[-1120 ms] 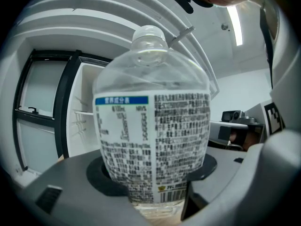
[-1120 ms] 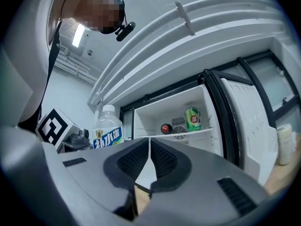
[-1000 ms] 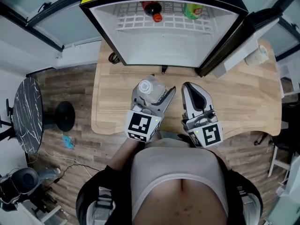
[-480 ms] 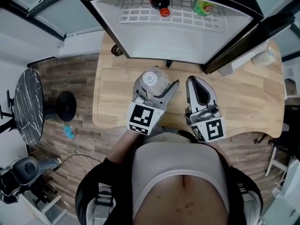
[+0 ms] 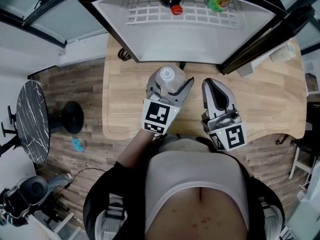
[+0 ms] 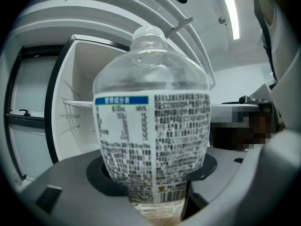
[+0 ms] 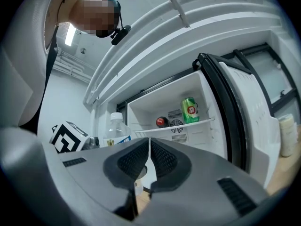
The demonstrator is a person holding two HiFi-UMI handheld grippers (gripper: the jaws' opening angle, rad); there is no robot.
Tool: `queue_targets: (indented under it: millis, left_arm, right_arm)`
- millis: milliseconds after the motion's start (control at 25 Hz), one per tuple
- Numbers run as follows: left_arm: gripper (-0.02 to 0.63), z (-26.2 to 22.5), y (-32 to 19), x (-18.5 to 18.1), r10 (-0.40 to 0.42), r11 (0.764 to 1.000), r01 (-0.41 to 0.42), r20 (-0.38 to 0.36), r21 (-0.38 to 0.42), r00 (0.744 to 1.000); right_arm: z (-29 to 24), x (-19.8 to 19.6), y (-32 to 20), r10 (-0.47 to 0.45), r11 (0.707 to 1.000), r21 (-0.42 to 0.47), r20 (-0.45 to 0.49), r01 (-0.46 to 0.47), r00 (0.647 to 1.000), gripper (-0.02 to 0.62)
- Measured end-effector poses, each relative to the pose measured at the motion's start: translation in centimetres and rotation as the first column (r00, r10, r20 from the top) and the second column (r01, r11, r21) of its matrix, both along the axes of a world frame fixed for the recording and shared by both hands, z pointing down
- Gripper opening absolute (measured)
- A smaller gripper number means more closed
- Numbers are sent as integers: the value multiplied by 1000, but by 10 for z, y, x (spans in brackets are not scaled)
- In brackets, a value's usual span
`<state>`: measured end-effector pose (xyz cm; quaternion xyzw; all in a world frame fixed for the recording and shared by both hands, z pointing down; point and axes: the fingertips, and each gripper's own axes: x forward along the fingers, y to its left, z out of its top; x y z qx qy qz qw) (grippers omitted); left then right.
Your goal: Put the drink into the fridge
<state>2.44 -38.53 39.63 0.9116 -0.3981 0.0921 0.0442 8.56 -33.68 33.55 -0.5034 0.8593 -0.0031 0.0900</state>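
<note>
My left gripper (image 5: 169, 90) is shut on a clear water bottle (image 5: 168, 78) with a white cap, held upright just in front of the open fridge (image 5: 150, 39). In the left gripper view the water bottle (image 6: 153, 140) fills the middle, its printed label between the jaws. My right gripper (image 5: 216, 91) is shut and empty, beside the bottle to its right. Seen from the right gripper view, the water bottle (image 7: 116, 133) stands to the left of the closed jaws, with the fridge (image 7: 211, 102) open behind.
On the fridge's wire shelf (image 5: 175, 15) stand a dark cola bottle (image 5: 170, 1) and a green can (image 5: 218, 3). The fridge door (image 5: 270, 34) swings open to the right. A roll of tape (image 5: 282, 51) lies on the wooden table (image 5: 120, 99) at the right.
Both grippers have moved forward towards the open fridge, the left one carrying the water bottle. Their states are the same.
</note>
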Motion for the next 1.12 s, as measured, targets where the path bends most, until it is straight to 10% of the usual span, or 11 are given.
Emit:
queue_targets:
  millis: [1120]
  left_arm:
    - [322,79,-121,34,-24,999,26,55,-25,998]
  right_arm:
    - [46,39,-1,113,984,-133,-60,-120,992,35]
